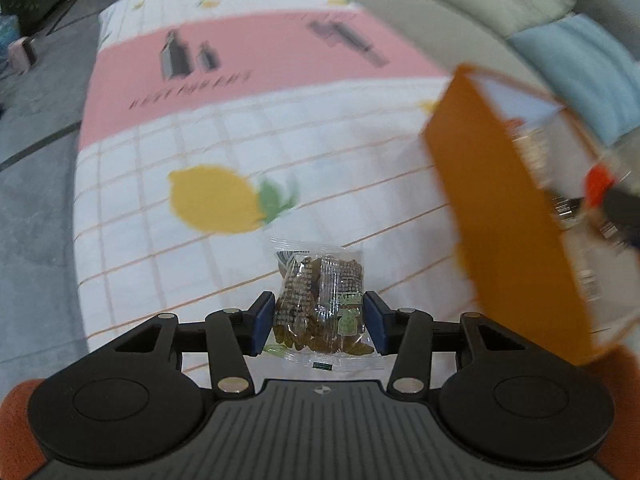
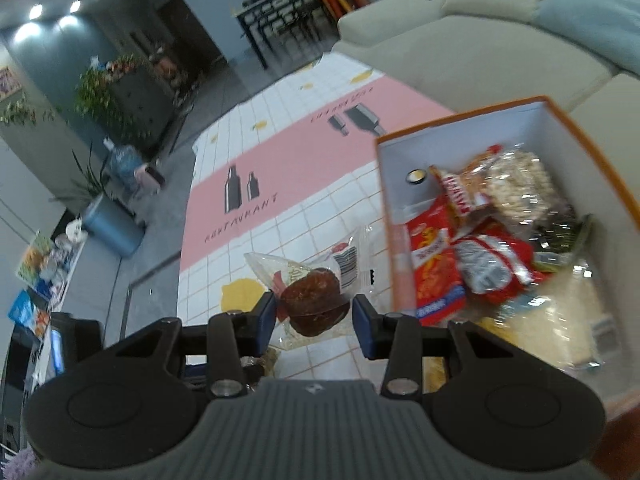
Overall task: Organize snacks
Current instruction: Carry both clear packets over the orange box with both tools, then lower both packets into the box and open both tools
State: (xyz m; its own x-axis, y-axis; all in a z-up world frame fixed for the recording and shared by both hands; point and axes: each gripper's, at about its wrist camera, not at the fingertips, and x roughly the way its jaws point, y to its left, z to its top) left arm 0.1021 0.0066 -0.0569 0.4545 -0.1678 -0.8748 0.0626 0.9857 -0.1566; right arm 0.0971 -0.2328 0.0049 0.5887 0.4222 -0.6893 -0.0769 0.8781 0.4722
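Nearest the left camera, the left gripper (image 1: 319, 322) is clamped on a clear packet of brown dried snacks (image 1: 320, 306), its blue pads pressing both sides, with the packet carried above the lemon-print tablecloth (image 1: 168, 240). Likewise, the right gripper (image 2: 315, 315) pinches a clear-wrapped dark round cake (image 2: 314, 304) by its sides, held over the same cloth just left of the orange box (image 2: 600, 152). That box stands to the right in both views, white inside, and already holds several items: red-and-orange packets (image 2: 436, 268), a clear bag of pale puffed pieces (image 2: 520, 184), a dark green wrapper (image 2: 564, 236) and pale clear bags near the front; a small round object (image 2: 416, 177) sits against its far inner wall, too small to identify. Judged risk: both wrappers are slick film, so either could slip in the grip or crush its contents if squeezed harder. The two grippers appear bound for one opening, so they may collide or catch the near wall. A pale sofa (image 2: 460, 52) lies beyond.
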